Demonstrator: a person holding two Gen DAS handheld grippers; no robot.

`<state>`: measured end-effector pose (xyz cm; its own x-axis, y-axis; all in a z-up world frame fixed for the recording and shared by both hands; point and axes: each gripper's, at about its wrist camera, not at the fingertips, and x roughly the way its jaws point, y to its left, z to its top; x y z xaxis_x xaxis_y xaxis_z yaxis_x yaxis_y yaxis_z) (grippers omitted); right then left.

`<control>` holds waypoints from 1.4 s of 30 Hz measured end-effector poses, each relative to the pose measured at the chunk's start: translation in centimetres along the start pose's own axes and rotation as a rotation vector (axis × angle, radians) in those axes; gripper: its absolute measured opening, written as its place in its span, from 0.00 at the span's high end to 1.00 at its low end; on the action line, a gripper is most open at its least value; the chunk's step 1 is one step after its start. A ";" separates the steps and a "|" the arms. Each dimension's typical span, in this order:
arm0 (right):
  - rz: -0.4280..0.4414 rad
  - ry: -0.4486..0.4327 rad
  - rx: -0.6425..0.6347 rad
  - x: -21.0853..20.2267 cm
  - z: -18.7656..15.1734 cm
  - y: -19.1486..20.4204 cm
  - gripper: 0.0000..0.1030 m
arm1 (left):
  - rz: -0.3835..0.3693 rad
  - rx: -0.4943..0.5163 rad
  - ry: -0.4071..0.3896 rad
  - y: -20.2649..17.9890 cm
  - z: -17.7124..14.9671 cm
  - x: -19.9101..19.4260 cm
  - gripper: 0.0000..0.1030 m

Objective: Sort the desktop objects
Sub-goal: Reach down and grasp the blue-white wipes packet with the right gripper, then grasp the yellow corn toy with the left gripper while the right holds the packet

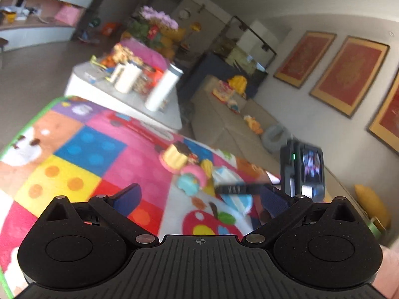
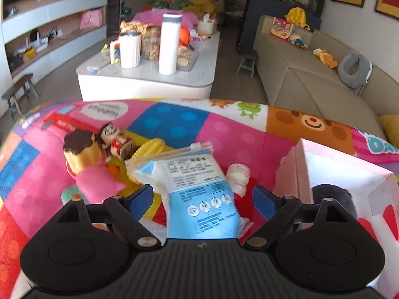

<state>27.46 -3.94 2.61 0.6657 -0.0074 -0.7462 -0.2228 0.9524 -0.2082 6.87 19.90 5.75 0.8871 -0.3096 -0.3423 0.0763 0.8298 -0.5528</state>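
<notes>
Between my right claw's (image 2: pixel 202 196) spread blue pads (image 2: pixel 139 196), touching neither, a glossy blue-and-white plastic pouch (image 2: pixel 199 194) lies on the colourful play mat (image 2: pixel 224 129), its long axis pointing away from me, near end hidden under the claw body. My left claw (image 1: pixel 199 199) is released, empty, its view blurred.
</notes>
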 end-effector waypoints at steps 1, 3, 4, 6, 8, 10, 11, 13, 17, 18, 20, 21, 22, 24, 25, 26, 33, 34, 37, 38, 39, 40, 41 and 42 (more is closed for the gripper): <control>-0.010 0.009 -0.047 0.1 -0.6 0.8 0.29 | 0.052 0.041 -0.042 -0.4 0.2 -0.4 0.00; -0.007 -0.034 -0.105 -1.4 -2.0 1.7 0.46 | 0.128 0.144 -0.075 -1.5 0.7 -0.3 0.00; 0.015 -0.036 -0.114 -2.4 -2.7 1.8 0.48 | 0.146 0.191 -0.065 -2.2 1.0 0.1 0.00; 0.091 -0.042 -0.108 -5.1 -4.9 1.4 0.49 | 0.138 0.270 -0.042 -3.4 1.1 1.3 0.00; 0.128 -0.056 -0.124 -8.2 -7.8 0.9 0.49 | 0.135 0.358 -0.022 -4.7 0.6 3.1 0.00; 0.147 -0.075 -0.137 -11.6 -11.4 -0.1 0.49 | 0.138 0.439 0.007 -6.0 -0.2 5.3 0.00; 0.142 -0.084 -0.137 -13.1 -13.1 -0.7 0.49 | 0.139 0.480 0.030 -6.7 -0.8 6.8 0.00; 0.109 -0.090 -0.127 -15.4 -16.0 -2.0 0.49 | 0.151 0.544 0.076 -7.9 -1.9 9.6 0.00; 0.024 -0.070 -0.033 -17.7 -20.1 -5.2 0.49 | 0.235 0.576 0.158 -8.6 -3.5 15.4 0.00; 0.002 -0.065 -0.006 -18.0 -20.8 -6.1 0.49 | 0.250 0.579 0.165 -8.5 -3.8 16.3 0.01; -0.014 -0.068 0.031 -18.4 -21.8 -7.4 0.47 | 0.279 0.589 0.187 -8.4 -4.1 17.6 0.32; -0.013 -0.075 0.044 -18.6 -22.3 -7.9 0.45 | 0.292 0.590 0.207 -8.3 -4.1 18.1 0.38; -0.012 -0.084 0.054 -18.7 -22.5 -8.3 0.36 | 0.295 0.584 0.221 -8.2 -4.0 18.4 0.44; -0.005 -0.114 0.070 -19.1 -22.8 -8.8 0.20 | 0.298 0.572 0.223 -8.0 -3.8 18.5 0.51; 0.006 -0.135 0.078 -19.1 -22.9 -9.2 0.17 | 0.296 0.574 0.222 -8.0 -3.8 18.2 0.52; 0.019 -0.150 0.087 -19.3 -22.7 -9.5 0.16 | 0.286 0.577 0.221 -8.1 -3.8 17.9 0.53; 0.012 -0.231 0.249 -18.3 -21.9 -12.1 0.00 | -0.060 0.668 0.340 -11.7 -7.2 12.3 0.49; 0.007 -0.233 0.279 -18.1 -22.0 -12.6 0.00 | -0.119 0.681 0.358 -12.3 -7.8 11.3 0.38; -0.023 -0.254 0.353 -17.6 -22.5 -13.6 0.00 | -0.156 0.717 0.278 -13.4 -8.0 9.6 0.06; -0.035 -0.265 0.365 -17.5 -22.7 -13.7 0.00 | -0.138 0.715 0.233 -13.4 -7.4 9.5 0.06; -0.046 -0.277 0.371 -17.4 -22.8 -13.7 0.00 | -0.106 0.702 0.189 -13.2 -6.6 9.9 0.06; -0.060 -0.295 0.374 -17.2 -23.1 -13.6 0.00 | -0.057 0.678 0.141 -12.8 -5.7 10.4 0.04; -0.067 -0.306 0.375 -17.1 -23.3 -13.5 0.00 | 0.006 0.645 0.094 -12.2 -4.5 11.3 0.01; -0.070 -0.312 0.381 -16.8 -23.6 -13.4 0.00 | 0.060 0.614 0.060 -11.4 -3.4 12.4 0.01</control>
<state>2.46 -23.79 3.01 0.8643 -0.0386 -0.5015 0.0668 0.9970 0.0383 15.48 5.05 5.22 0.8722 -0.2650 -0.4111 0.2910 0.9567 0.0005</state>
